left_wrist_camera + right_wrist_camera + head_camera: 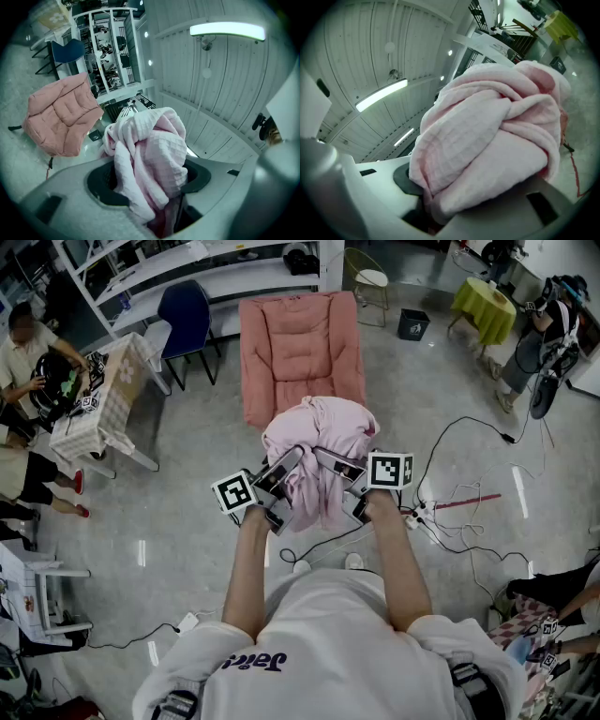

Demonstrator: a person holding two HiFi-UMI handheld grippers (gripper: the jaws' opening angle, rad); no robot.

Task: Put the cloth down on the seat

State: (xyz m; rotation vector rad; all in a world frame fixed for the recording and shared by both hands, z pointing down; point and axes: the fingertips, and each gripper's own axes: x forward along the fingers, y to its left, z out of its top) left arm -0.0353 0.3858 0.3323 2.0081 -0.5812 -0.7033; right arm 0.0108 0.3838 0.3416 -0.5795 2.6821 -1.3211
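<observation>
A bunched pink waffle cloth (317, 442) hangs in the air between both grippers, just in front of the pink cushioned seat (302, 343). My left gripper (278, 486) grips its left side and my right gripper (349, 476) its right side. The left gripper view has the cloth (150, 150) wedged between the jaws of the left gripper (149, 182), with the pink seat (61, 115) beyond at the left. In the right gripper view the cloth (487, 140) fills the jaws of the right gripper (440, 206) and hides the right pad. Both grippers point upward toward the ceiling.
A blue chair (187, 320) and a table with a checked cover (103, 399) stand left of the seat. Cables (450, 512) trail over the floor at the right. A black bin (412, 324) and a yellow-green table (483, 301) are farther back. People sit at both sides.
</observation>
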